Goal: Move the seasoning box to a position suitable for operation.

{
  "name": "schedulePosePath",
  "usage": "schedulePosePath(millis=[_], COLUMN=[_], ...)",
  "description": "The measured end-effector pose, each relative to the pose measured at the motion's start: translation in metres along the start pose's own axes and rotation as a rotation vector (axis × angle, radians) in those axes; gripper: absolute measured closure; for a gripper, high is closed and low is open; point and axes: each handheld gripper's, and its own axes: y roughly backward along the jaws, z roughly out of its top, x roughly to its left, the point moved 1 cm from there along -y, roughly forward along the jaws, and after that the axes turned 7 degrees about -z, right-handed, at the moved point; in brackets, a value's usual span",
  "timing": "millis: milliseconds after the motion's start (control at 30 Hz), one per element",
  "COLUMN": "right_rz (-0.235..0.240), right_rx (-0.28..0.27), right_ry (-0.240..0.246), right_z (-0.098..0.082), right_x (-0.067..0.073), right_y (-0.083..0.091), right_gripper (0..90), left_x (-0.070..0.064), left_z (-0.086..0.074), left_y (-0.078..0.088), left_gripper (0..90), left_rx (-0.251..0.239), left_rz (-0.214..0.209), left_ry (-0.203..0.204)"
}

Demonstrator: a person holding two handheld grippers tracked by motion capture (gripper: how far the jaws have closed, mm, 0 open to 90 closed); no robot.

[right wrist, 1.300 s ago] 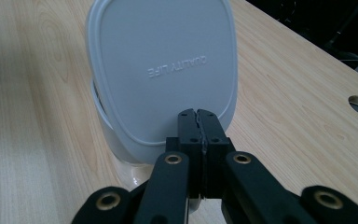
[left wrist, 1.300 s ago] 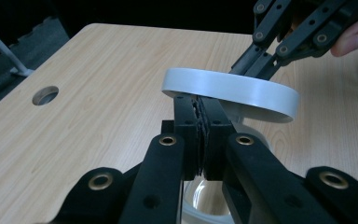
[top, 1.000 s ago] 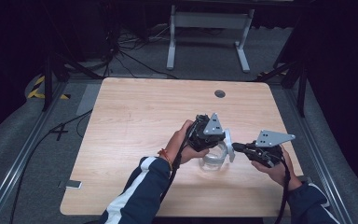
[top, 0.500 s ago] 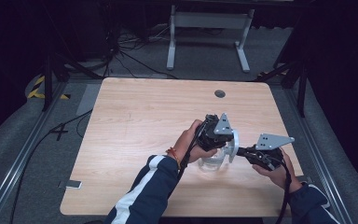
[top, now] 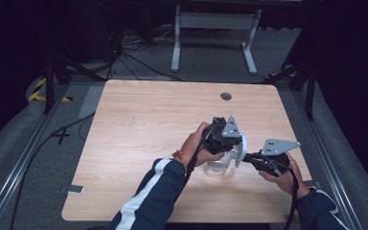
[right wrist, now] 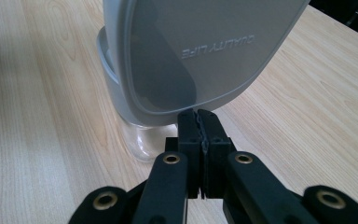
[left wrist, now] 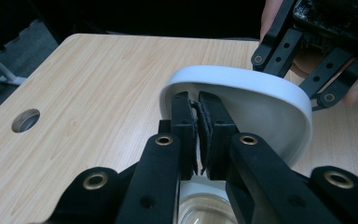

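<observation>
Lid point(left wrist: 261, 100) and clear jar point(top: 218, 165) stand near the tabletop's point(top: 148, 124) right front corner; we pinch the lid's rim with the left gripper point(left wrist: 200, 112). Our right gripper point(right wrist: 199, 122), jaws pressed together and holding nothing, sits just below the lid. Tilted like this, the lid may slip free, or the light jar may tip.

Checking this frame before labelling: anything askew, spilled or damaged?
Only the white lid: it stands tilted up on edge over the clear jar, not seated. Both tongs, left and right, are shut at it. No spill or damage visible.
</observation>
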Motion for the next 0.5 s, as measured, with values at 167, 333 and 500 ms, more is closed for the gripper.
schedulePosePath(millis=[167, 333, 500], right_rz=[0.000, 0.003, -0.015], right_rx=[0.000, -0.011, -0.012], right_ry=[-0.004, -0.024, -0.017], right_z=[0.000, 0.001, 0.003], right_x=[-0.001, -0.006, -0.006], right_y=[0.001, 0.003, 0.007], right_gripper=[88.4, 88.5, 88.5], left_x=[0.002, 0.005, 0.005], left_z=[-0.006, -0.023, -0.040], left_y=[0.015, 0.037, 0.055], left_gripper=[83.7, 82.8, 81.5], left_rx=[-0.008, 0.016, 0.040], left_rz=[0.027, 0.055, 0.100], left_ry=[0.003, 0.005, 0.021])
